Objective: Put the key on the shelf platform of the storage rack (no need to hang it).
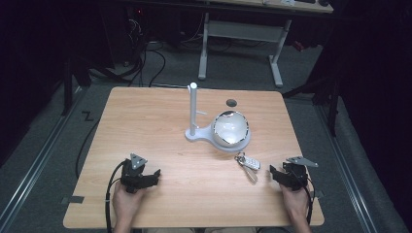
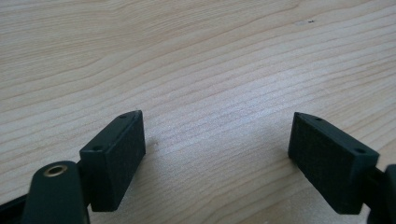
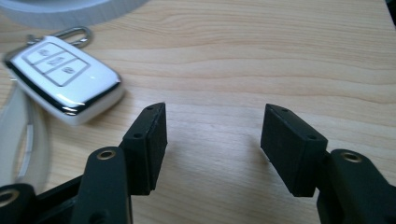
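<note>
A white car key fob (image 1: 248, 162) with a ring and a pale strap lies on the wooden table (image 1: 160, 111), just in front of a white stand (image 1: 194, 133) that has an upright post and a round bowl (image 1: 230, 128). My right gripper (image 1: 275, 173) rests near the table's front right, open, a short way right of the key fob (image 3: 65, 84), which lies ahead and to the left of its jaws. Nothing sits between the right gripper (image 3: 212, 140) pads. My left gripper (image 1: 151, 175) rests at the front left, open over bare wood (image 2: 215, 144).
A dark round hole (image 1: 231, 102) marks the table behind the bowl. A white desk frame (image 1: 240, 43) and cables stand on the floor beyond the table's far edge. A pale strap (image 3: 18, 140) curves beside the fob.
</note>
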